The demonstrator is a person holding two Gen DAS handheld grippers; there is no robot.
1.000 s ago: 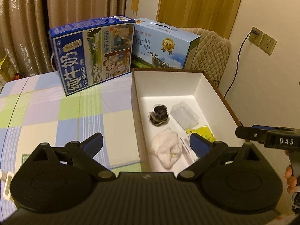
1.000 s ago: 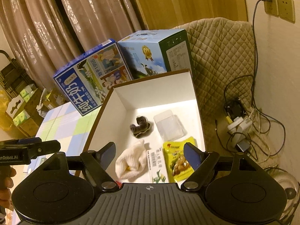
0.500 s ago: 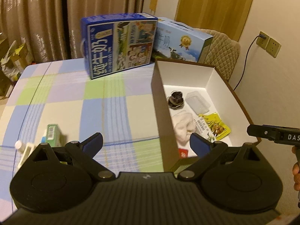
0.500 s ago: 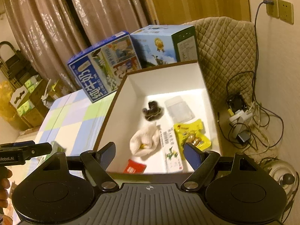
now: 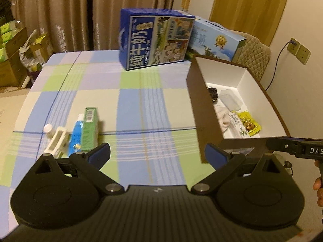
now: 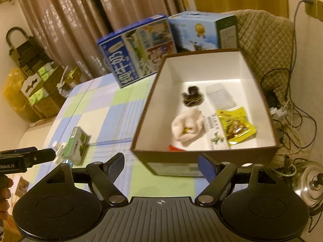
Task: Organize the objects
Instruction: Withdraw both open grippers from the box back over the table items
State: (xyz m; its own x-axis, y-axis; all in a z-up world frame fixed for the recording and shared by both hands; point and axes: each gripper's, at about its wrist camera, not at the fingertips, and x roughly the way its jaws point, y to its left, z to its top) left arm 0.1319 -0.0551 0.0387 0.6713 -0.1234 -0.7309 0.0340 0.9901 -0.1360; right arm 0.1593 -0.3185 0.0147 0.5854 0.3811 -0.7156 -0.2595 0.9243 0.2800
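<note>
Left tongs (image 5: 157,155): hanging released above the checkered desk (image 5: 141,104), fingers spread wide, gripping nothing.
Right tongs (image 6: 160,163): also hanging released, hovering just before the near wall of the brown box (image 6: 203,161), gripping nothing.
Brown box contents: a dark clip (image 6: 191,96), a clear plastic case (image 6: 221,98), a white cloth bundle (image 6: 186,127), a long white packet (image 6: 215,131), a yellow snack bag (image 6: 235,128) and a red item (image 6: 175,148) are lying on the white floor inside.
Loose items: a green carton (image 5: 90,130), a blue tube (image 5: 76,134) and a white bottle (image 5: 55,139) are lying side by side on the desk, well left of the box.
Backdrop: two milk cartons (image 5: 155,40) are standing at the desk's far edge.
</note>
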